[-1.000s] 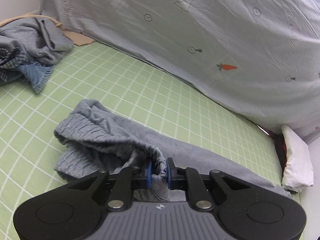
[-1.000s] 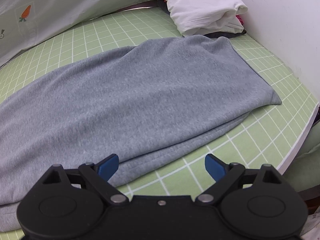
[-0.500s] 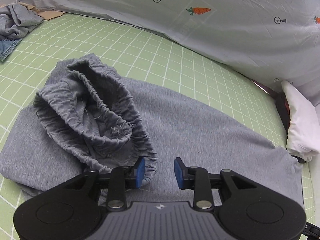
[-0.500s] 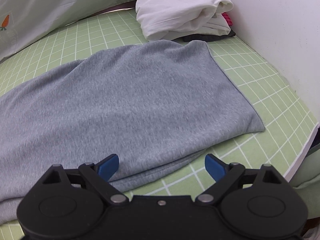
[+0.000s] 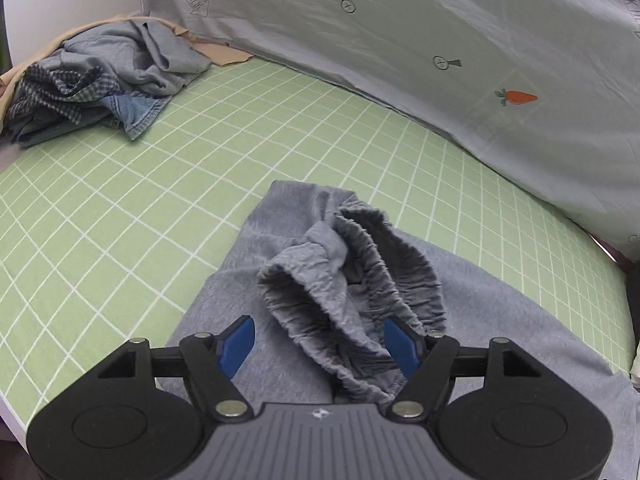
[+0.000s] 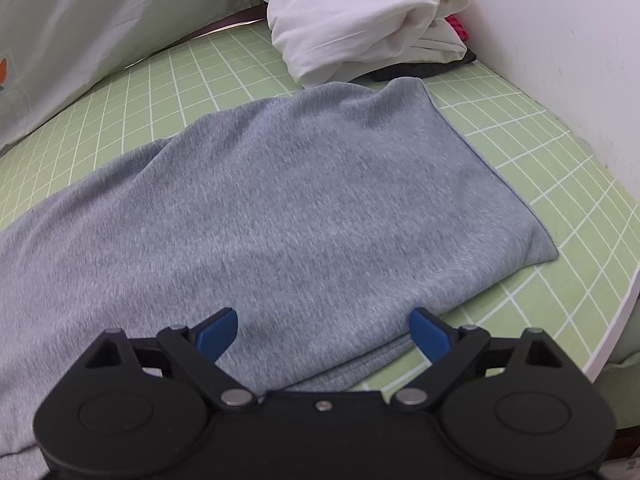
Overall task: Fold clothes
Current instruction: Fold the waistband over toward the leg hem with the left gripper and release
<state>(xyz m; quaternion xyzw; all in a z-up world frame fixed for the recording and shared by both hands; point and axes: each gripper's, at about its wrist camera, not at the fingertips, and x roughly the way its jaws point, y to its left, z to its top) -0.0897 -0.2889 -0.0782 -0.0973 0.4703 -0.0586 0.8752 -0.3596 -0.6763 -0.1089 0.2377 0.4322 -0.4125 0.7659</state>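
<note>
Grey sweatpants (image 5: 500,312) lie across the green grid sheet (image 5: 200,184). Their gathered elastic waistband (image 5: 352,268) is bunched up and folded back onto the pants. My left gripper (image 5: 323,341) is open, its blue fingers either side of the waistband, holding nothing. In the right wrist view the flat leg end of the sweatpants (image 6: 304,208) lies spread out. My right gripper (image 6: 325,328) is open and empty, just above the near edge of the leg.
A pile of unfolded clothes (image 5: 96,76) sits at the far left corner. A grey carrot-print quilt (image 5: 440,40) runs along the back. Folded white clothes (image 6: 360,12) are stacked by the white wall (image 6: 560,40). The bed edge (image 6: 624,300) is close on the right.
My left gripper let go of the waistband, opened wide and drew back; the waistband now lies folded on the pants. My right gripper stayed open and moved forward over the leg's near edge.
</note>
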